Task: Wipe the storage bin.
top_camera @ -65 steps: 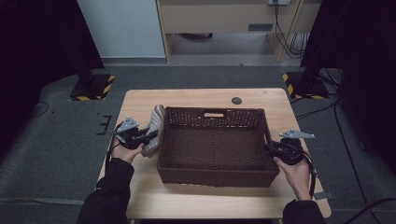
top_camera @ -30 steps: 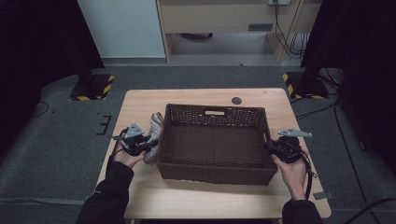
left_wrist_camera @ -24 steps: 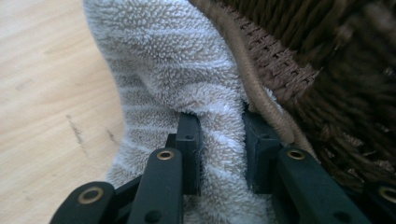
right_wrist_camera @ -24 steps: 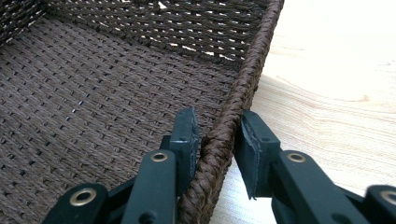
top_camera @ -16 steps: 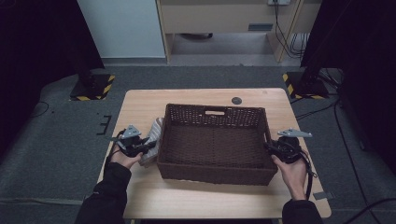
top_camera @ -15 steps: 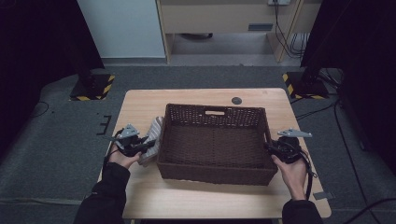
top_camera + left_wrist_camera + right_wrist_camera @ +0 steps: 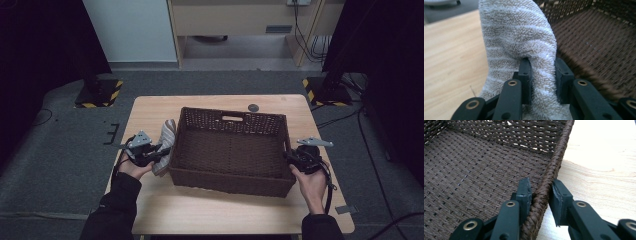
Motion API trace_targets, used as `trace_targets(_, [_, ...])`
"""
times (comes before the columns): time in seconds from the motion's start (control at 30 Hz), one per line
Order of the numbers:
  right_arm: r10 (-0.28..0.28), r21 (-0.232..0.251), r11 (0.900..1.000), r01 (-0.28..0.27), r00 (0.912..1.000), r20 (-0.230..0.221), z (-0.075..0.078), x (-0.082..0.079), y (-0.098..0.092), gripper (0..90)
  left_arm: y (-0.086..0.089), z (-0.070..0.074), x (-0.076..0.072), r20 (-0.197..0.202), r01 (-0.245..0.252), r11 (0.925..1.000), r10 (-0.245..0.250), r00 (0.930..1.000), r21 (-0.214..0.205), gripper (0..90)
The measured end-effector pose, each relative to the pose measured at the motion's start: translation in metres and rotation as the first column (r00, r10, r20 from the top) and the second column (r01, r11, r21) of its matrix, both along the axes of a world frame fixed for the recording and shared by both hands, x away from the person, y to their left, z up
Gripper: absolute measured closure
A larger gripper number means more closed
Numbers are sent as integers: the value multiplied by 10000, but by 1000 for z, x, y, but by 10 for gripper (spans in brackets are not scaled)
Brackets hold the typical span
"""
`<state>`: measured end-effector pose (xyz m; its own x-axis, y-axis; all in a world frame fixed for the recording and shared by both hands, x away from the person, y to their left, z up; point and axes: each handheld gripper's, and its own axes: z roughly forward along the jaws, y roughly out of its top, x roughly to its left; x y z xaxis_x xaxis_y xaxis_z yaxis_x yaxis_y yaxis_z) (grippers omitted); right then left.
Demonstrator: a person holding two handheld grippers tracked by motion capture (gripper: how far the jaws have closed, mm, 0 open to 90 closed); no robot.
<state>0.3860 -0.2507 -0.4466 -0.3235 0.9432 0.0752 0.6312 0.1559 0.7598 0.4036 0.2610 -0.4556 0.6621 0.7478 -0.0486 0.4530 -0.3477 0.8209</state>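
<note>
Grey carpet surrounds a light wooden table point(image 7: 165, 210), and a dark brown woven basket point(image 7: 230, 150) stands in the middle of it. On the table, behind the basket, lies a small dark round disc point(image 7: 253, 107).

At the left side of the basket, the left gripper point(image 7: 542, 80) has its jaws pressed together on a grey-white striped towel point(image 7: 519, 37). The towel stands upright in the jaws, just beside the left wall of the basket and outside it.

At the right side, the right gripper point(image 7: 541, 196) pinches the braided rim of the basket: one jaw is inside the wall, the other outside, above the table. Both hands come from the bottom edge in dark sleeves.
</note>
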Motion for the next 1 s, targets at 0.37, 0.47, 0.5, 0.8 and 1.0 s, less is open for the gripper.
trace_targets(0.37, [17,-3,10000,-17,10000,0,0,0,-1,704,3,-22,0,-819,30,9977,26,9966,682,713])
trace_targets(0.47, [80,-50,10000,-80,10000,47,-1,0,-1,702,14,-4,-9,-260,-112,9999,112,9996,-22,713])
trace_targets(0.5, [59,-18,10000,-58,10000,40,-1,0,-1,701,16,3,-12,-50,-72,9997,71,10000,-245,713])
trace_targets(0.8, [123,-17,9999,-123,9999,77,-1,0,-1,696,6,3,-23,-35,588,9983,-588,9983,-19,712])
trace_targets(1.0, [169,-26,9999,-168,9998,74,-1,1,-2,694,-2,-23,-21,-844,750,9941,-683,9941,789,712])
